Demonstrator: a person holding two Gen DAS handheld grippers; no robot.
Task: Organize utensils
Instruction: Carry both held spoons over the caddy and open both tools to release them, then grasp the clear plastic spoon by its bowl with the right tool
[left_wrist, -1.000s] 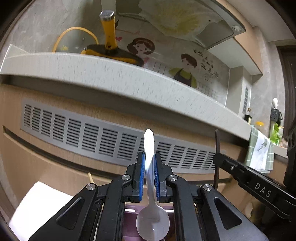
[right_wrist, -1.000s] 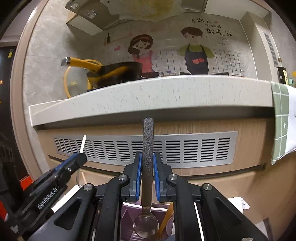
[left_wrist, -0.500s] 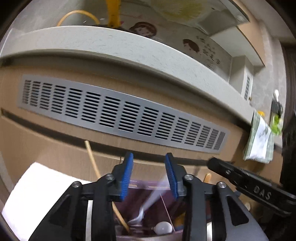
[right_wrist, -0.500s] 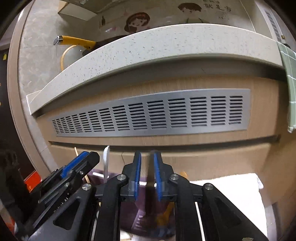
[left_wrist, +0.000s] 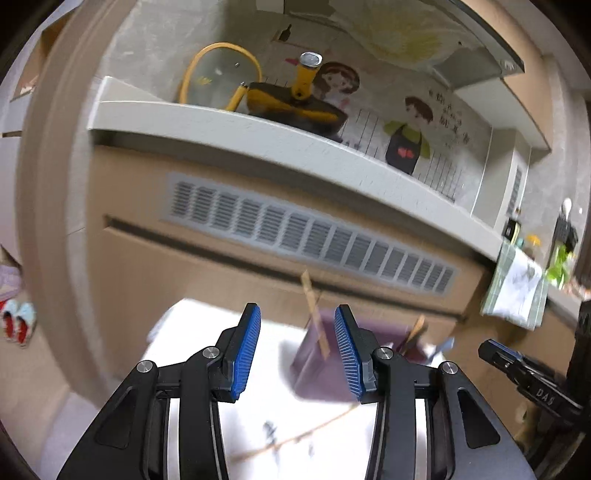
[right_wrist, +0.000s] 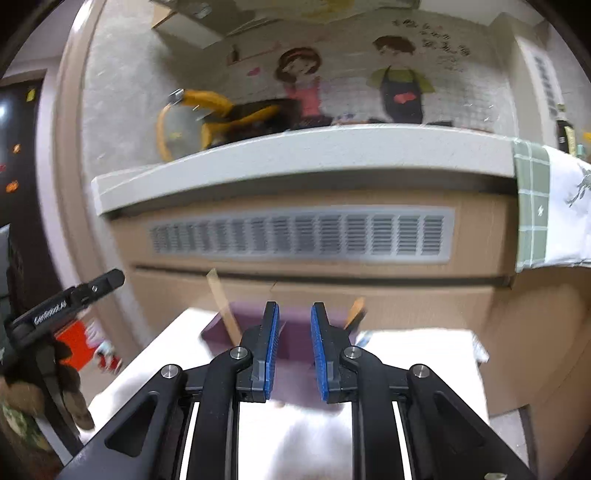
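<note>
Purple utensil holder (left_wrist: 325, 369) sits on the white table (left_wrist: 192, 332), ahead of both grippers, below the counter's vent grille (left_wrist: 306, 236). Left gripper (left_wrist: 297, 350): jaws opening, now wide apart, nothing between the pads; the holder shows through the gap but well beyond the fingertips, offset toward the right finger. A wooden utensil handle (left_wrist: 314, 310) sticks up out of the holder, tilted. A thin stick (left_wrist: 295, 435) lies on the table nearer the left gripper. Right gripper (right_wrist: 294, 343): jaws partly open, narrow gap, empty. Holder (right_wrist: 295, 339) is straight ahead of that gap, apart from the pads. Wooden handles lean out at its left (right_wrist: 221, 306) and right (right_wrist: 356, 312). Frames are motion-blurred; holder contents unreadable.
</note>
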